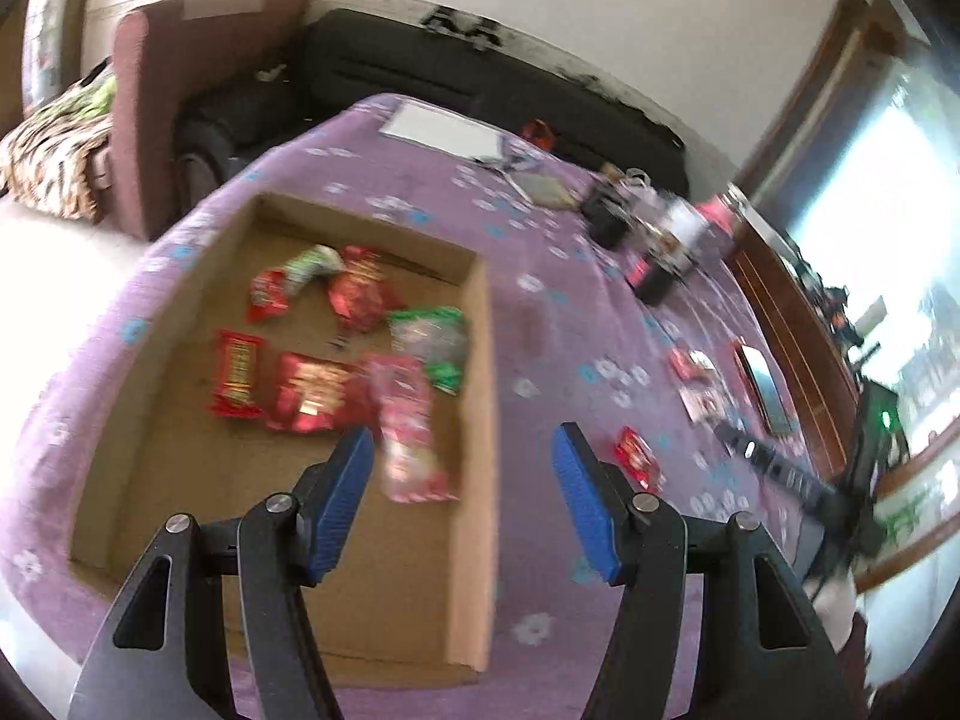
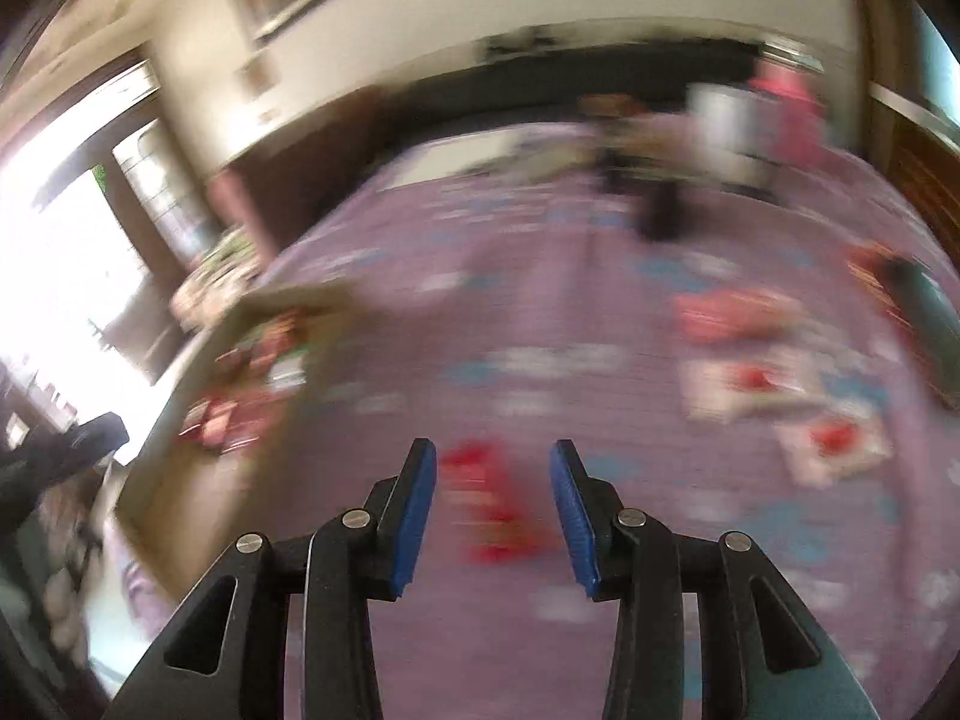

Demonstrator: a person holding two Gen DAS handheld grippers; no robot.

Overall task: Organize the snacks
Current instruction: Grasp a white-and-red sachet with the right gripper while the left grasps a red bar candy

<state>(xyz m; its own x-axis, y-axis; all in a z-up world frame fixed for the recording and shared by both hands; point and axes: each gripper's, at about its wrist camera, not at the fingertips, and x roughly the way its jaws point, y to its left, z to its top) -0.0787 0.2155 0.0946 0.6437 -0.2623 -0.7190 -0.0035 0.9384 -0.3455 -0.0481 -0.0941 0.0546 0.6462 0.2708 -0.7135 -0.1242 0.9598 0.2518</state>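
Note:
A shallow cardboard box (image 1: 474, 396) lies on the purple flowered cloth and holds several red and green snack packets (image 1: 312, 390). A pink packet (image 1: 408, 432) is blurred just beyond my left gripper (image 1: 462, 450), which is open and empty above the box's right side. A small red packet (image 1: 639, 456) lies on the cloth right of the box. In the blurred right wrist view my right gripper (image 2: 493, 462) is open, with a red packet (image 2: 489, 498) on the cloth between and below its fingers. The box shows there at the left (image 2: 180, 372).
More packets lie on the cloth at the right (image 2: 762, 384). A phone (image 1: 765, 387), black boxes and jars (image 1: 654, 234) stand at the far right of the cloth. A black sofa (image 1: 480, 78) and a maroon chair (image 1: 156, 96) stand behind.

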